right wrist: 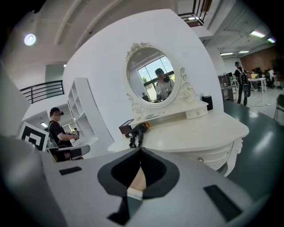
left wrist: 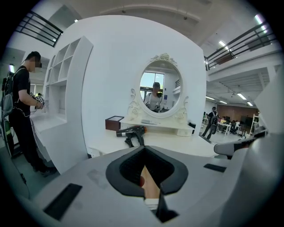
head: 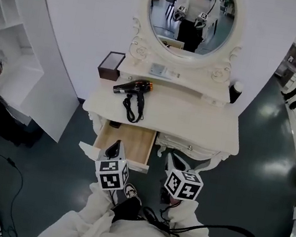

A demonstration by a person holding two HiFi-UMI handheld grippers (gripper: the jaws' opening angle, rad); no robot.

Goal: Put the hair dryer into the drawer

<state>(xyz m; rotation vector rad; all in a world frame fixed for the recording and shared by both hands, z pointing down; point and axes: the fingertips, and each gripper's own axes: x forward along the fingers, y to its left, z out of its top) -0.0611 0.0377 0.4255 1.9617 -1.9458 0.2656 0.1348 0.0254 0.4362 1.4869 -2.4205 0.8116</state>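
Note:
A black hair dryer (head: 133,87) with an orange nozzle end lies on the white dressing table (head: 203,124), left of centre, its cord (head: 134,108) coiled in front of it. Below it, the left drawer (head: 127,142) stands pulled out, showing a bare wooden bottom. My left gripper (head: 113,149) hovers shut over the drawer's front edge, holding nothing. My right gripper (head: 174,162) is shut too, in front of the table's middle. Both gripper views look over the shut jaws at the hair dryer (left wrist: 132,130) (right wrist: 140,127) farther back on the tabletop.
A brown open box (head: 111,65) sits at the table's back left, a black bottle (head: 234,92) at the back right, and an oval mirror (head: 191,15) behind. White shelving (head: 4,35) stands to the left, where a person (left wrist: 22,106) stands.

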